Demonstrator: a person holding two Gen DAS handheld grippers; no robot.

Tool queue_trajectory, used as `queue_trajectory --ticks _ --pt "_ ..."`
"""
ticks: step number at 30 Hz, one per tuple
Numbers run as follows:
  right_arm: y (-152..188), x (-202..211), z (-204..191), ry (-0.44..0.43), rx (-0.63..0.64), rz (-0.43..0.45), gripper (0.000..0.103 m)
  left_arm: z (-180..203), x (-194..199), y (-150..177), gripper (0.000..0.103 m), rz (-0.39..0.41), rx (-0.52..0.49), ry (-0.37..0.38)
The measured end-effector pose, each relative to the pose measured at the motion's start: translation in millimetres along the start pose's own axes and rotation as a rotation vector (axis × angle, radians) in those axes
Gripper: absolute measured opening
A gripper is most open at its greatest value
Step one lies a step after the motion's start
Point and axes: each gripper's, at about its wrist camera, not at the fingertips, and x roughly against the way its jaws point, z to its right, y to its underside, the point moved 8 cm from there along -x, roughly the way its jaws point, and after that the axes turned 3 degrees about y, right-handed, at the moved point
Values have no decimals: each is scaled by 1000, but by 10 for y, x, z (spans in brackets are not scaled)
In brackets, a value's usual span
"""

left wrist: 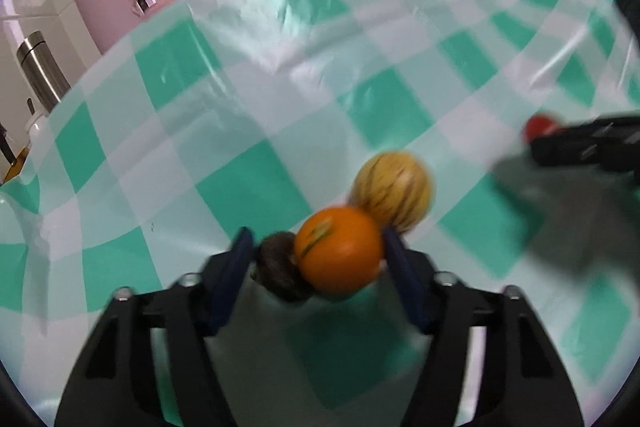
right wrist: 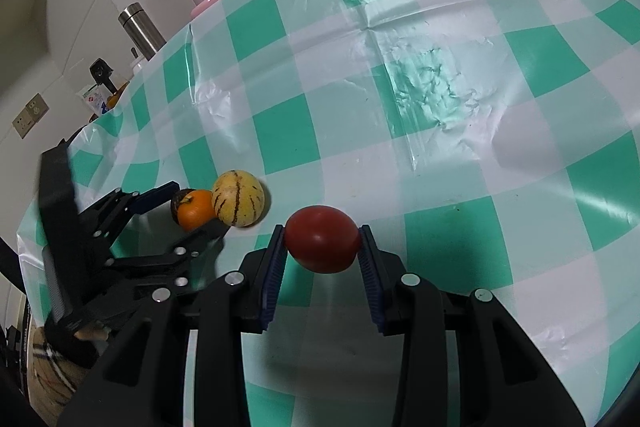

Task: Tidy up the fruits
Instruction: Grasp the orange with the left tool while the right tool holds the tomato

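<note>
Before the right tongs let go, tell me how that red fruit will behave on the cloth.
The red fruit looks round and smooth, so it will probably roll once released. The plastic cloth is glossy and creased, likely offering little grip. The fruit looks firm between the right tongs, though hard squeezing might bruise it.

Two low, close wrist views over the checkered tablecloth [left wrist: 248,187], sharing the yellow striped fruit [right wrist: 238,198].

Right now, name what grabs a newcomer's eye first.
The round red tomato clamped in the right gripper above the green-and-white checked tablecloth. To its left, the left gripper straddles a bright orange and a dark brown fruit, beside a yellow striped melon.
</note>
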Motion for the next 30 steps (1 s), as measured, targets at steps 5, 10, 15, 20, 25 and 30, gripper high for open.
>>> queue_trajectory --ticks 5,10,15,20,25,30 --pt "5 8 15 -3 -3 5 37 -105 233 -16 12 37 108 -27" --pt "6 11 21 -1 -3 5 37 -126 301 111 95 65 144 -4" --pt "5 6 21 -2 -2 0 37 124 162 145 87 -8 17 62" --pt "4 2 22 -1 -2 -5 37 322 -13 250 76 -61 -80 99" --pt "6 0 18 -1 -1 -6 37 162 -142 248 74 -94 40 172" --pt "6 -2 16 -7 -3 -6 37 160 -134 282 43 -101 123 240"
